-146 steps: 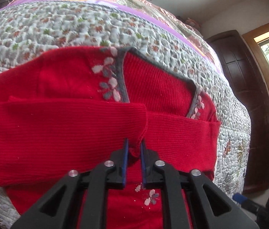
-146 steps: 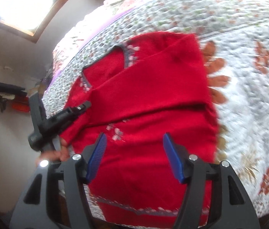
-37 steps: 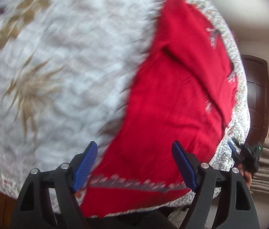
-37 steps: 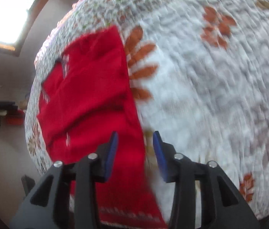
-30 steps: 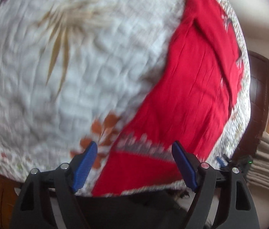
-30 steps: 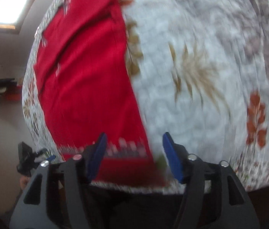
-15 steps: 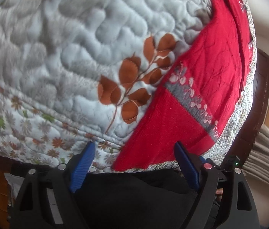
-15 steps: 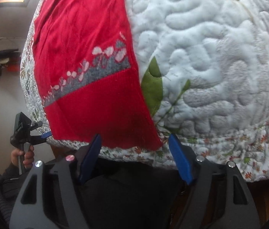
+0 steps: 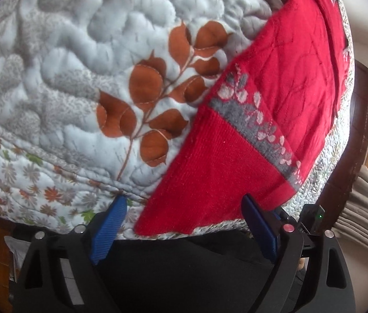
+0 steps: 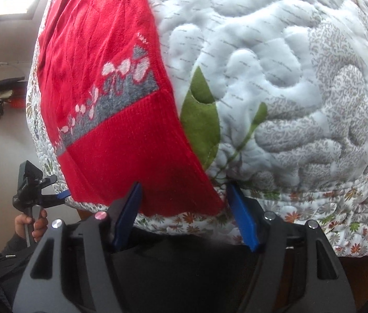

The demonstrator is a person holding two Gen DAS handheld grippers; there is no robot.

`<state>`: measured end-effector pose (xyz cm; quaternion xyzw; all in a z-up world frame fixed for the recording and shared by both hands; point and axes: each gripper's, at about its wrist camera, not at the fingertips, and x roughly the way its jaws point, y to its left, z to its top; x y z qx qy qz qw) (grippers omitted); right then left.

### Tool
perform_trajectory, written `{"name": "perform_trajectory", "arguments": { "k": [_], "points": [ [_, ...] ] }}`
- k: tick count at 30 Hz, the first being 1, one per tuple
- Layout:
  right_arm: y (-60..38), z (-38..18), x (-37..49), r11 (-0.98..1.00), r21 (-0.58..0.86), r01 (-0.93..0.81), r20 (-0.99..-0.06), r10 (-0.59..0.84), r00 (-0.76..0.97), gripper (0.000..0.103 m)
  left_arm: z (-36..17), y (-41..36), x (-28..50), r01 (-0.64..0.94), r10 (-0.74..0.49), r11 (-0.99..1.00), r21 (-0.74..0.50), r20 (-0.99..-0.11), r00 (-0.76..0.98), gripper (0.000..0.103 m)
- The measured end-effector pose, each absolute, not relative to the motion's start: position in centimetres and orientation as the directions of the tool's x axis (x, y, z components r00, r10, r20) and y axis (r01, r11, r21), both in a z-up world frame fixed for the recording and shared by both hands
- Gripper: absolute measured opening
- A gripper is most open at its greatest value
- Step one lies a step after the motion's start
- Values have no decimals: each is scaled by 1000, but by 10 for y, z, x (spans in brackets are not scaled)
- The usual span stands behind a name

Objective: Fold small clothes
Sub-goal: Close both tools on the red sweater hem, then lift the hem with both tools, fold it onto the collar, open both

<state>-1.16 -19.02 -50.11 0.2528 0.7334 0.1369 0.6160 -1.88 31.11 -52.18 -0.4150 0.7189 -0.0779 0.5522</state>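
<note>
**Both grippers wide open at the hem of the red sweater**

The red sweater [image 9: 275, 99] lay flat on the quilted bedspread [image 9: 79, 52], running from the near bed edge towards 1 o'clock in the left wrist view; its ribbed hem [image 9: 210, 177] sat at the edge, under a grey band with pale flowers [image 9: 257, 122]. The left gripper [image 9: 184, 224] stood spread wide, holding nothing; its blue pads framed the hem's corner at 6 o'clock, above dark clothing below. The right gripper [image 10: 184, 208] was likewise wide apart and empty; the hem's other corner [image 10: 189, 200] lay between its pads. In the right wrist view the left gripper [image 10: 61, 195] showed at 9 o'clock, just beside the hem, a hand [image 10: 31, 224] on its handle.
</note>
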Motion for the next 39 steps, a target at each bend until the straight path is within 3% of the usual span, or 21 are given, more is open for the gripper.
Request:
{"name": "perform_trajectory", "arguments": {
  "k": [1, 5, 7, 9, 11, 27, 39],
  "points": [
    [-190, -501, -12, 832, 516, 204, -831, 544, -118, 60, -521, 306, -17, -505, -682, 647, -571, -730, -47, 86],
    [-187, -502, -18, 820, 529, 219, -815, 562, -140, 46, -518, 297, -16, -503, -673, 657, -562, -737, -56, 64],
    [-186, -503, -20, 817, 532, 224, -809, 568, -152, 27, -519, 300, -20, -512, -663, 661, -548, -746, -57, 48],
    [-186, -501, -21, 810, 538, 235, -802, 577, -153, 16, -521, 304, -24, -525, -671, 648, -551, -740, -51, 20],
    [-187, -496, -22, 801, 548, 239, -795, 588, -148, 12, -522, 306, -28, -535, -699, 618, -576, -714, -39, 8],
    [-192, -474, -27, 760, 593, 267, -769, 632, -92, 7, -503, 318, -31, -491, -718, 596, -635, -696, 30, 5],
    [-211, -393, -20, 556, 780, 285, -610, 778, 149, 7, -420, 337, -33, -436, -770, 454, -777, -588, 246, 5]
  ]
}}
